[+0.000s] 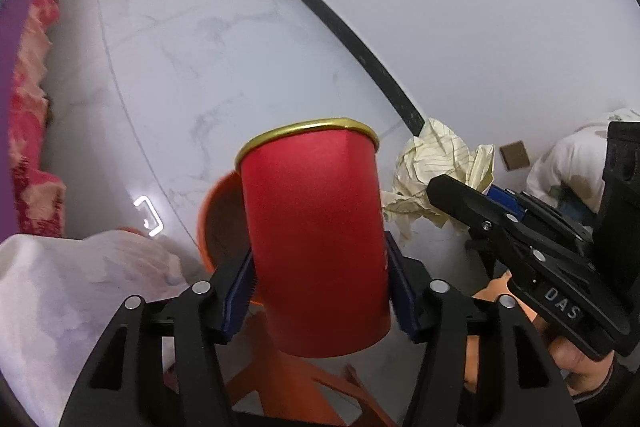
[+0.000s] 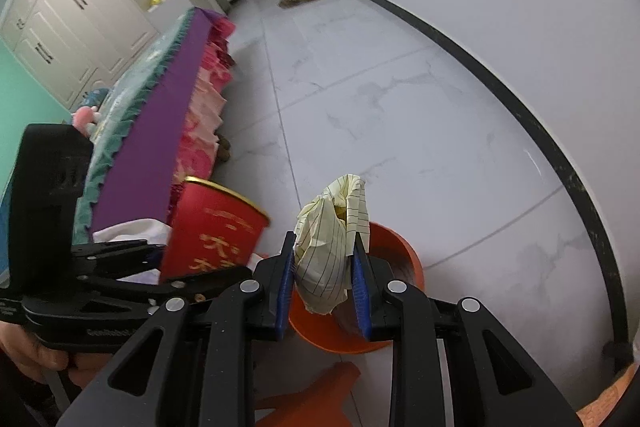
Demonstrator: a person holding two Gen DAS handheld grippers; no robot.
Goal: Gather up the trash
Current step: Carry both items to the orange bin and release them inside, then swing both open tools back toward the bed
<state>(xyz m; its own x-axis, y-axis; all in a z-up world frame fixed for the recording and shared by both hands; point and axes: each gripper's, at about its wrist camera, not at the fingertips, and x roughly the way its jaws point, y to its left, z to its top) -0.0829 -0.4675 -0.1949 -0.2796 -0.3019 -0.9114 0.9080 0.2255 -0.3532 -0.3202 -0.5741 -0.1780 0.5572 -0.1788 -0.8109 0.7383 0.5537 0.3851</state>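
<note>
We see a red can (image 1: 316, 239) w/ a gold rim, tilted, between the blue pads (image 1: 236, 295) of the left gripper (image 1: 318, 291). On the left side there is a thin gap between pad and can, and on the right the pad is at the can wall, so we cannot tell if the pads really press on it. In the right wrist view the same can (image 2: 216, 235) shows gold characters on its side. Behind and below it is an orange bin (image 1: 218, 223), standing on the white marble floor (image 1: 224, 59).

The other trash is a crumpled yellow lined paper (image 2: 330, 239). The right gripper (image 2: 324, 283) has its blue pads (image 2: 285, 279) clamped on it from both sides, approx. over the orange bin (image 2: 404, 263). In the left wrist view this paper (image 1: 436, 167) is to the right of the can, at the tip of the right gripper (image 1: 460, 195).

A hand (image 1: 576, 355) holds the right gripper at bottom right; a hand (image 2: 36, 355) holds the left gripper (image 2: 132, 259) at bottom left.

Around: a white cloth (image 1: 72, 291) left of the bin, an orange stool (image 2: 316, 391) below, a bed w/ purple edge (image 2: 160, 131) and pink skirt, white cabinets (image 2: 72, 19) far behind, and a black baseboard (image 2: 532, 123) along the wall.
</note>
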